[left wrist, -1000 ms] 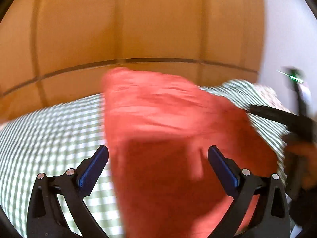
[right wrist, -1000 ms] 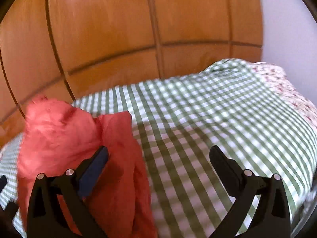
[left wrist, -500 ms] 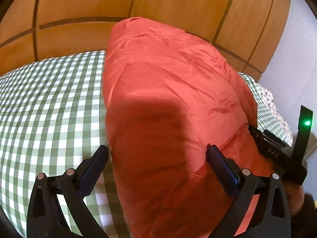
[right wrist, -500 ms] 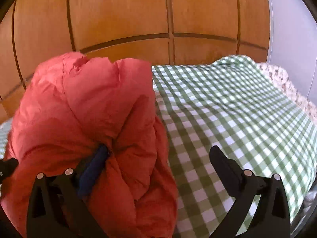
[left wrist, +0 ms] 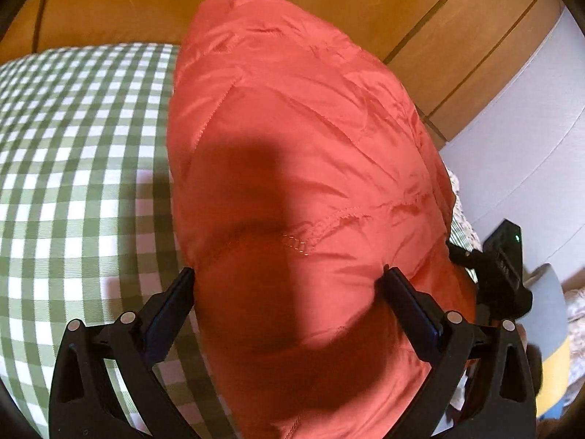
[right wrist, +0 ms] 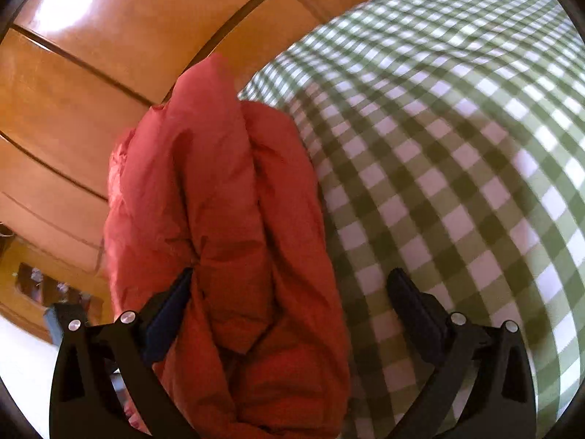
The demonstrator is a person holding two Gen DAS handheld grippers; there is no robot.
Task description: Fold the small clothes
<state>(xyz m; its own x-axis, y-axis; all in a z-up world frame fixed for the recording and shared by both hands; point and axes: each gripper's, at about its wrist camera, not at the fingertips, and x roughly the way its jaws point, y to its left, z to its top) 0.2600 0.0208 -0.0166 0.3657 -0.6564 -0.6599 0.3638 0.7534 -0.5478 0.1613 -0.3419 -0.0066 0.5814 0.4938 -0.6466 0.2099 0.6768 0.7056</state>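
A red padded garment (left wrist: pixel 292 153) lies bunched on the green checked bed cover (left wrist: pixel 80 168). My left gripper (left wrist: pixel 289 292) is open, its fingers spread on either side of the garment's near end. In the right wrist view the garment (right wrist: pixel 219 226) is a thick folded bundle at the left. My right gripper (right wrist: pixel 290 292) is open; its left finger (right wrist: pixel 172 303) presses against the bundle and its right finger (right wrist: pixel 413 303) is over the bed cover (right wrist: pixel 457 168). The right gripper's body also shows in the left wrist view (left wrist: pixel 497 274), at the garment's right side.
A wooden panelled headboard (left wrist: pixel 329 3) stands behind the bed and also shows in the right wrist view (right wrist: pixel 91 84). A pale wall (left wrist: pixel 530 139) is at the right. A flowered sheet edge (left wrist: pixel 462 216) shows by the wall.
The garment went from a blurred, moving sheet to a bunched bundle. Both grippers have come closer to it and now straddle or touch it. Both views have tilted.
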